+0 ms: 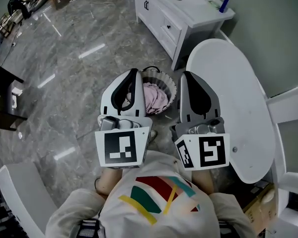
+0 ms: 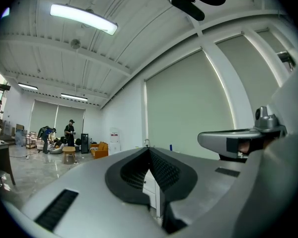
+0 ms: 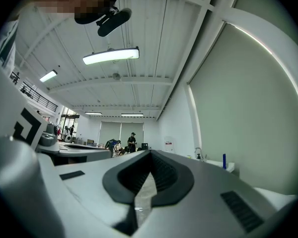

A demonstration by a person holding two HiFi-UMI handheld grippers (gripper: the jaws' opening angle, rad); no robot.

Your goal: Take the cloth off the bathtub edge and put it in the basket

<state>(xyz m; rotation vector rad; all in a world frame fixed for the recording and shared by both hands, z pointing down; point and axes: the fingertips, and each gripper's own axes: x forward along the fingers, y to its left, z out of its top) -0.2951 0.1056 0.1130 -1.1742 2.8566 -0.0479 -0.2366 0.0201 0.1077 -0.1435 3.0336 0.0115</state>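
Open marble floor (image 1: 64, 83) is seen ahead and to the left. The right side is closed off by the white bathtub (image 1: 228, 83), and a white cabinet (image 1: 174, 14) is set beyond it. The pink cloth (image 1: 156, 97) is found lying in the basket (image 1: 170, 86), down on the floor, below and between both tools. The left gripper (image 1: 134, 73) and right gripper (image 1: 186, 76) are held level, side by side, close to the chest. Each pair of fingers (image 2: 131, 172) is pressed together on nothing. A blue bottle (image 1: 224, 4) is spotted on the cabinet, well apart. People (image 2: 69, 133) are seen far across the room.
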